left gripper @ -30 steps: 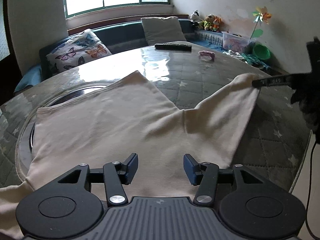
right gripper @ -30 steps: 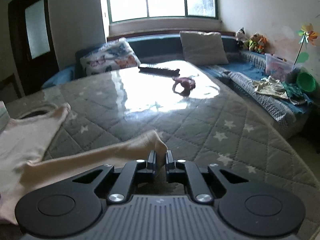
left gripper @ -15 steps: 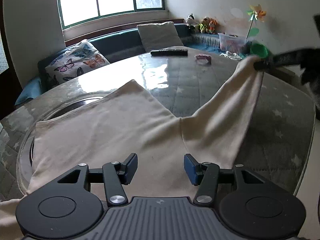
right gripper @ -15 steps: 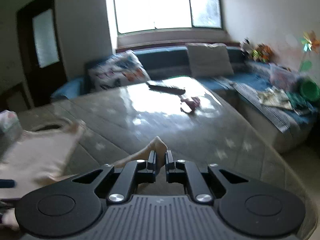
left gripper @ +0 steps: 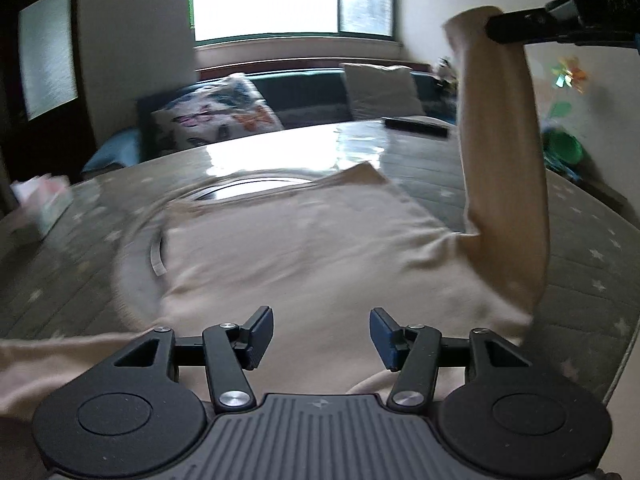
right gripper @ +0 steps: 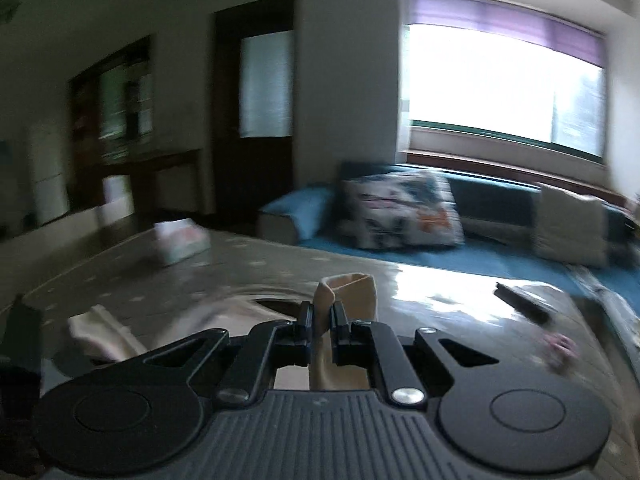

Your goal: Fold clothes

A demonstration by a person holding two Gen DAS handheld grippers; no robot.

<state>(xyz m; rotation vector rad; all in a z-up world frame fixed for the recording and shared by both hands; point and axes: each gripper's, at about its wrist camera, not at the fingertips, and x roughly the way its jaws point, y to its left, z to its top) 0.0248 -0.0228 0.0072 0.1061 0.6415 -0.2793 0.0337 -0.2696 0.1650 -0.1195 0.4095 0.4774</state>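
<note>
- My right tongs point(right gripper: 322, 322) stay pressed together on the cuff of the sleeve point(left gripper: 504, 184), and the pinch looks the same as a second ago.
- A second ago that sleeve lay stretched out flat on the table point(left gripper: 580, 248) to the right of the cream garment point(left gripper: 304, 256); now it stands up from the garment's right shoulder as a tall column, with its cuff high above the table.
- In the left wrist view my right tongs point(left gripper: 490, 28) have climbed from table level to the top right corner.
- My left tongs point(left gripper: 321, 330) are spread, with nothing between the pads; they have just been opening a little wider and hover over the near part of the garment.
- The body of the garment still lies flat on the table, partly covering the round metal inset point(left gripper: 256, 186).
- The garment's far edge runs across that inset, and its far right corner point(left gripper: 366, 168) points toward the window.
- The other sleeve point(left gripper: 60, 356) trails off to the near left of the garment.
- Right of the garment, the quilted table surface is bare out to its curved rim.
- A tissue box point(right gripper: 182, 240) sits well to the left of the garment.
- A dark remote point(left gripper: 414, 125) lies beyond the garment, near the far edge.
</note>
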